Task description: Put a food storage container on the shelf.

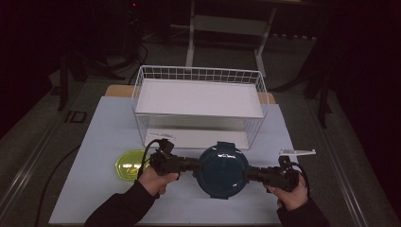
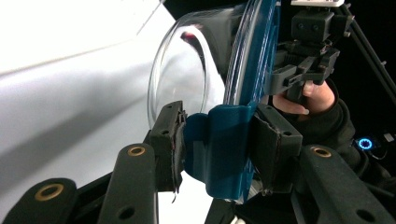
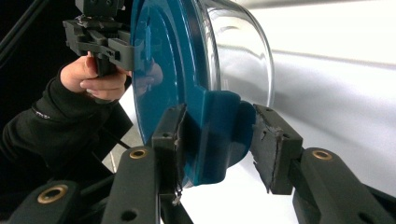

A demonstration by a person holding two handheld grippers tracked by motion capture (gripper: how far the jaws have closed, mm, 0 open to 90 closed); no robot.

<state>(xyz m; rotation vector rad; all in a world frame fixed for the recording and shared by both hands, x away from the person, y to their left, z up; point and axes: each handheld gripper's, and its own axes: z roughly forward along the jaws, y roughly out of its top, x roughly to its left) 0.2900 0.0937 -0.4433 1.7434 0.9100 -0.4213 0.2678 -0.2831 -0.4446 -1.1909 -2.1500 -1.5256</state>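
Note:
A round clear glass container with a dark blue clip lid [image 1: 221, 169] hangs between my two grippers, just in front of the wire basket. My left gripper [image 1: 196, 164] is shut on the lid's left clip tab, and my right gripper [image 1: 247, 174] is shut on the opposite tab. In the left gripper view the pads of the left gripper [image 2: 219, 135] press both sides of the blue tab [image 2: 224, 158], with the glass bowl [image 2: 187, 70] beyond. In the right gripper view the right gripper [image 3: 217, 135] clamps its tab [image 3: 215, 140] below the lid [image 3: 163, 56].
A white wire basket [image 1: 198, 101] with a white shelf board stands at the back of the pale table [image 1: 94, 189]. A yellow-green lid [image 1: 128, 164] lies left of my left hand. A small white part [image 1: 297, 152] lies at the right.

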